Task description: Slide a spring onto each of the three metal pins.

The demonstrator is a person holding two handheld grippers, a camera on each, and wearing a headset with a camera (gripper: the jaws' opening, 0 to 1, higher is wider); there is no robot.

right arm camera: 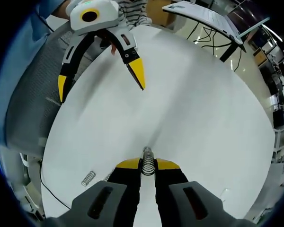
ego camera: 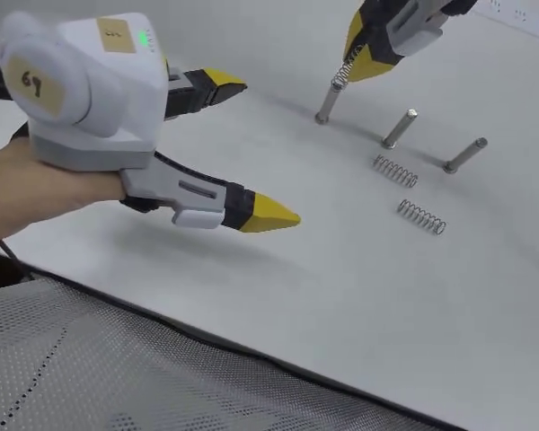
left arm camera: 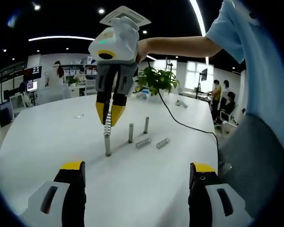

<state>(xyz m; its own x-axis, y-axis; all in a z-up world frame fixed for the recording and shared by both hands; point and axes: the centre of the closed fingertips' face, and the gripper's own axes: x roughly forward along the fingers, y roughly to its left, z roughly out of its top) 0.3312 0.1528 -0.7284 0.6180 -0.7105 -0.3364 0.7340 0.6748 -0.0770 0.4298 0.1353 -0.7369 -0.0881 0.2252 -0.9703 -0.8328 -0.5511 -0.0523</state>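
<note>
Three metal pins stand on the white table: the left pin [ego camera: 327, 102], the middle pin [ego camera: 400, 128] and the right pin [ego camera: 465, 154]. My right gripper [ego camera: 364, 56] is shut on a spring [ego camera: 342, 72] that hangs directly over the left pin's top [left arm camera: 107, 137]. Seen in the right gripper view, that spring [right arm camera: 147, 165] sits between the yellow tips with the pin end just beyond it. Two loose springs [ego camera: 394, 170] [ego camera: 421, 216] lie in front of the middle and right pins. My left gripper [ego camera: 251, 148] hovers open over the near left table, holding nothing.
The white table [ego camera: 359, 287] has a dark front edge with a grey mesh chair back [ego camera: 117, 368] below it. A black cable [left arm camera: 180, 120] runs across the far table. People sit at desks in the background.
</note>
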